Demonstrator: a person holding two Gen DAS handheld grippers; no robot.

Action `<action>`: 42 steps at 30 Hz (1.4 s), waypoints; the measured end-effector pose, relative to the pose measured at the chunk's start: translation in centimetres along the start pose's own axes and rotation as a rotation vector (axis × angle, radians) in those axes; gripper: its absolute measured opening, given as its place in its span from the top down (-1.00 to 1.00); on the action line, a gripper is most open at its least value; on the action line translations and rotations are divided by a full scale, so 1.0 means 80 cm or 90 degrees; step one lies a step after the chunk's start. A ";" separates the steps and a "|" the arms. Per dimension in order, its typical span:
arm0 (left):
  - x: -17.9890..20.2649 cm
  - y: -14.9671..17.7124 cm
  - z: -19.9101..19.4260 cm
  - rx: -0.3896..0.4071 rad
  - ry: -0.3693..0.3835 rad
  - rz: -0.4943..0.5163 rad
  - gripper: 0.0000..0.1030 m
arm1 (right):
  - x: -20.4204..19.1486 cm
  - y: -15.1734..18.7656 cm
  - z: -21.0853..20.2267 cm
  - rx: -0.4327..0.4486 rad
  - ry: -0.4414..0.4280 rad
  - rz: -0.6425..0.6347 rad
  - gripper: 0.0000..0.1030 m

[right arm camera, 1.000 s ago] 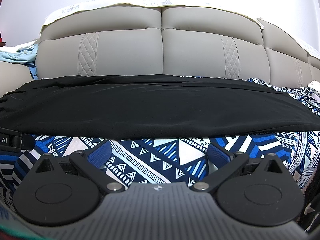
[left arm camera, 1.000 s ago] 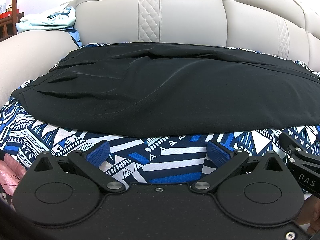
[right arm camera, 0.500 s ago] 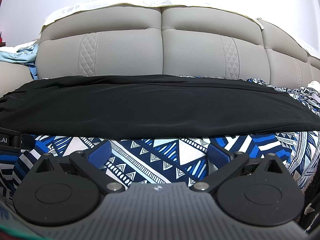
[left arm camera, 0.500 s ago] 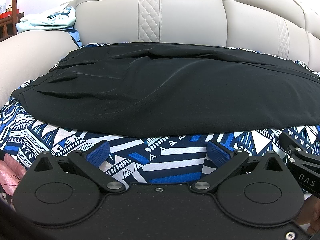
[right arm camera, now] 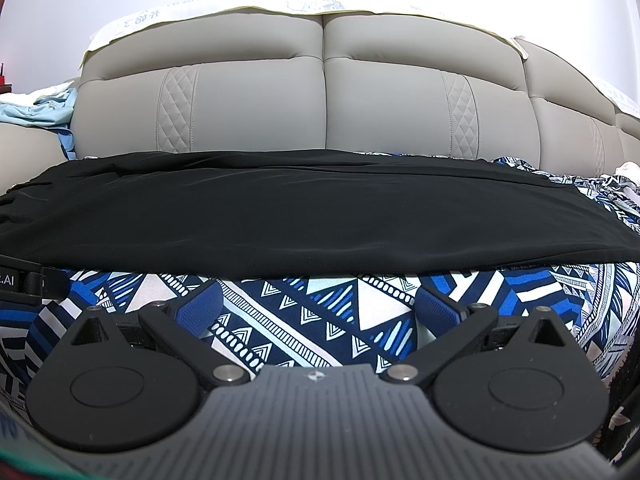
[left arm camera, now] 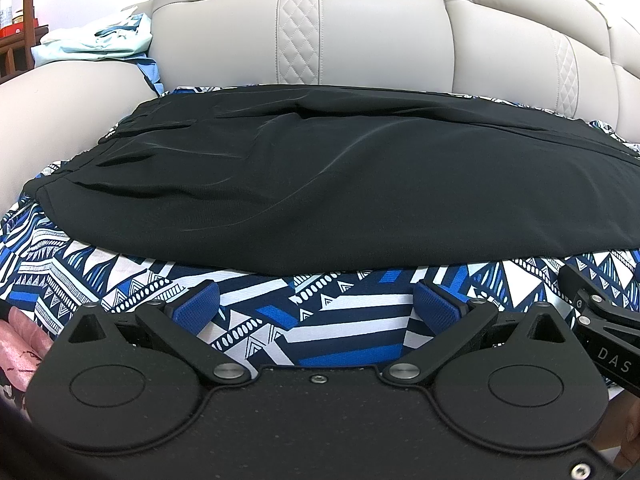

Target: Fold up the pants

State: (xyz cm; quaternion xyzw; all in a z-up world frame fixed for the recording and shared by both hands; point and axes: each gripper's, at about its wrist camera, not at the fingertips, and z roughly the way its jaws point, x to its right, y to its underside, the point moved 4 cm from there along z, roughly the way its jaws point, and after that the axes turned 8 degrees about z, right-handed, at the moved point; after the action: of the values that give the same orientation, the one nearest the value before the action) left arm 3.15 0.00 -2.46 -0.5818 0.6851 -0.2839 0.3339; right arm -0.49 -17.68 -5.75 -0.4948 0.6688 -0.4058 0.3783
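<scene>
Both your tongs — left tongs [left arm camera: 316, 306], right tongs [right arm camera: 318, 308] — gape wide, gripping nothing; black pants [left arm camera: 340, 176] lie at twelve o'clock on the patterned cloth [right arm camera: 304, 312].

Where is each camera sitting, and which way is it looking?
Left wrist: sits on the left gripper, low over the patterned cloth, facing the waist end of the black pants and the sofa back; open blue fingers show.
Right wrist: sits on the right gripper, facing the pants' leg part; open fingers show.
Both see pants, cloth, sofa.
</scene>
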 end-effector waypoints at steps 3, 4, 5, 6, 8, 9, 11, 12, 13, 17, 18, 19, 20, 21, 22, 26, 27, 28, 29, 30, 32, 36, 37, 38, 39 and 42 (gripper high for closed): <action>0.000 0.000 0.000 0.000 0.000 0.000 -1.00 | 0.000 0.000 0.000 0.000 0.000 0.000 -1.00; 0.000 0.000 0.000 0.000 0.000 0.000 -1.00 | 0.000 0.000 0.000 0.000 0.000 0.000 -1.00; 0.000 0.000 0.000 0.000 0.000 0.000 -1.00 | 0.000 0.000 0.000 0.000 0.000 0.000 -1.00; 0.000 0.000 0.000 0.000 0.000 0.000 -1.00 | 0.000 0.000 0.000 0.000 0.000 0.000 -1.00; 0.000 0.000 0.000 0.000 0.000 0.000 -1.00 | 0.000 0.000 0.000 0.000 0.000 0.000 -1.00; 0.000 0.000 0.000 0.000 0.000 0.000 -1.00 | 0.000 0.000 0.000 0.000 0.000 0.000 -1.00; 0.000 0.000 0.000 0.000 0.000 0.000 -1.00 | 0.000 0.000 0.000 0.000 0.000 0.000 -1.00; 0.000 0.000 0.000 0.000 0.000 0.000 -1.00 | 0.000 0.000 0.000 0.000 0.000 0.000 -1.00; 0.000 0.000 0.000 0.001 0.000 0.000 -1.00 | 0.000 0.000 0.000 0.000 0.000 0.000 -1.00; 0.000 0.000 0.000 0.001 0.000 0.000 -1.00 | 0.000 0.000 0.000 0.001 0.000 0.000 -1.00; 0.000 0.000 0.000 0.001 0.000 0.000 -1.00 | 0.000 0.000 0.000 0.001 0.000 0.000 -1.00; 0.000 0.000 0.000 0.001 0.000 0.000 -1.00 | 0.000 0.000 0.000 0.001 0.000 0.000 -1.00; 0.000 0.000 0.000 0.001 0.000 0.000 -1.00 | 0.000 0.000 0.000 0.001 0.000 0.000 -1.00; 0.000 0.000 0.000 0.001 0.000 0.000 -1.00 | 0.000 0.000 0.000 0.001 0.000 0.000 -1.00; 0.000 0.000 0.000 0.001 0.000 0.000 -1.00 | 0.000 0.000 0.001 0.000 0.000 0.000 -1.00; 0.000 0.000 0.000 0.001 0.000 0.000 -1.00 | 0.000 0.000 0.001 0.001 0.000 0.000 -1.00; 0.000 0.000 0.000 0.000 0.000 0.000 -1.00 | 0.000 0.000 0.001 0.001 0.000 -0.001 -1.00; 0.000 0.000 0.000 0.000 0.000 0.000 -1.00 | 0.000 0.000 0.001 0.001 -0.001 -0.001 -1.00; 0.000 0.000 0.000 -0.001 0.000 0.000 -1.00 | 0.000 0.000 0.001 0.000 -0.001 -0.001 -1.00; 0.000 -0.001 0.000 -0.004 0.001 0.000 -1.00 | 0.000 0.000 0.001 0.000 -0.001 -0.001 -1.00; -0.001 -0.003 0.002 -0.013 0.002 -0.002 -1.00 | 0.002 0.010 0.005 -0.003 -0.002 -0.002 -1.00; -0.004 -0.015 0.010 -0.044 0.006 -0.001 -1.00 | 0.005 0.006 0.012 -0.018 -0.004 -0.002 -1.00; -0.007 -0.019 0.013 -0.063 0.009 -0.004 -1.00 | 0.006 0.005 0.016 -0.026 -0.004 -0.004 -1.00; -0.010 -0.024 0.014 -0.084 0.015 -0.013 -0.99 | 0.006 0.003 0.018 -0.034 -0.005 -0.006 -1.00; -0.013 -0.028 0.017 -0.095 0.019 -0.018 -0.99 | 0.004 -0.002 0.016 -0.047 -0.010 -0.010 -1.00; -0.037 -0.054 0.002 -0.082 0.028 -0.032 -0.99 | 0.006 -0.022 0.024 -0.099 -0.024 -0.033 -1.00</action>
State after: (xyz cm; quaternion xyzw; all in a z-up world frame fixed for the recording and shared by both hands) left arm 6.19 2.18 1.22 -0.6129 0.6944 -0.2602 0.2729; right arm 1.78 -18.82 -4.92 -0.5476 0.6781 -0.3530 0.3402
